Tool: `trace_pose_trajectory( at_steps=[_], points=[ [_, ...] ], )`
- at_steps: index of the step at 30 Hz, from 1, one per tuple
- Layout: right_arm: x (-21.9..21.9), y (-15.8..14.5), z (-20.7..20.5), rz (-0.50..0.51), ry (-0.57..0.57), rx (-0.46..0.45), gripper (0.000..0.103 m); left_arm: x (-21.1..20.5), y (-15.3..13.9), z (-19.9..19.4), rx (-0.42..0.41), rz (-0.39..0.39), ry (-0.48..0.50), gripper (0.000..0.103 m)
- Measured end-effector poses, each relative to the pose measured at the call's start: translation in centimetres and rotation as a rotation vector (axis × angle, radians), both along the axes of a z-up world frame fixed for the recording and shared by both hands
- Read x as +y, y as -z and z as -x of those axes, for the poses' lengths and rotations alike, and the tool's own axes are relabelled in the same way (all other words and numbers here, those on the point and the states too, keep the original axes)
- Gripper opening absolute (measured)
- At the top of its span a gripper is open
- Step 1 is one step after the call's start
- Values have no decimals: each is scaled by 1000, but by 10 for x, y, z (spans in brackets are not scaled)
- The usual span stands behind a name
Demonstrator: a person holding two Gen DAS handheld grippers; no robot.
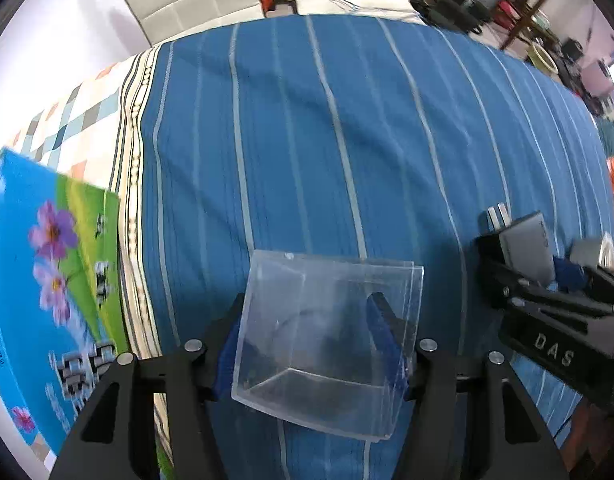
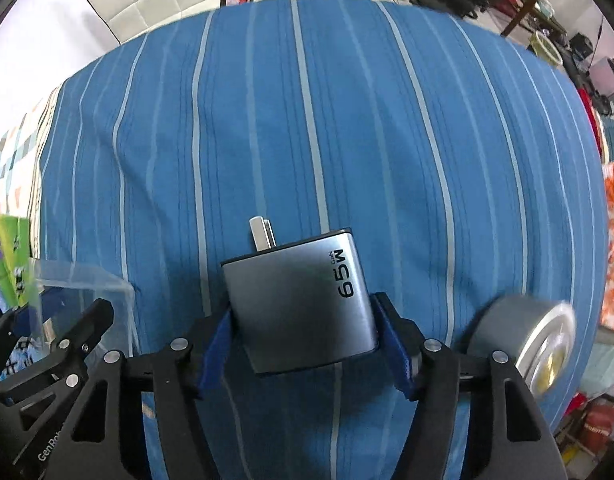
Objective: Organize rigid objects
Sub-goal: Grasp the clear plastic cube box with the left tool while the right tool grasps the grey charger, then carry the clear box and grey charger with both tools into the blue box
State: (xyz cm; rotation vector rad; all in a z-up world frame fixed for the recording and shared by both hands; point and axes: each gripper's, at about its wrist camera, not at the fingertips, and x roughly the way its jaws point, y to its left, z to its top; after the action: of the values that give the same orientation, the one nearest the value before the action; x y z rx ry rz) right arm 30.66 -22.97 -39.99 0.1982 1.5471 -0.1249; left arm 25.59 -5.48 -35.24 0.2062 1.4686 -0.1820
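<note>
striped blue cloth point(image 2: 307, 140) bears roll point(image 2: 523, 344) (beside charger point(image 2: 299, 300)).

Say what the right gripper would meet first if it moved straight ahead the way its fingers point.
Probably only the blue striped cloth: the right gripper, shut on the grey charger, has no object ahead of it. The charger's prongs would likely touch first, though depth is unclear.

Left black two-finger claw point(image 1: 313, 340) clamped, blue pads either side of a clear plastic box point(image 1: 327, 344). Right black claw point(image 2: 303, 344) clamped on a grey 65W charger block point(image 2: 299, 300), prongs pointing forward.
</note>
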Motion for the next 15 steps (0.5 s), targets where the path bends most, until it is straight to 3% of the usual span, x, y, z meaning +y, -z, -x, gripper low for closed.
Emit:
trace_pose_trajectory(
  at_steps=[7, 10, 15],
  points=[
    [-1, -1, 42, -38, 18, 29, 67, -3, 3, 52, 29, -26, 46, 50],
    [1, 3, 50, -25, 14, 19, 66, -3, 11, 59, 37, -55, 57, 49],
    [9, 3, 47, 16, -28, 18, 66, 4, 14, 51, 83, -37, 49, 50]
  ],
)
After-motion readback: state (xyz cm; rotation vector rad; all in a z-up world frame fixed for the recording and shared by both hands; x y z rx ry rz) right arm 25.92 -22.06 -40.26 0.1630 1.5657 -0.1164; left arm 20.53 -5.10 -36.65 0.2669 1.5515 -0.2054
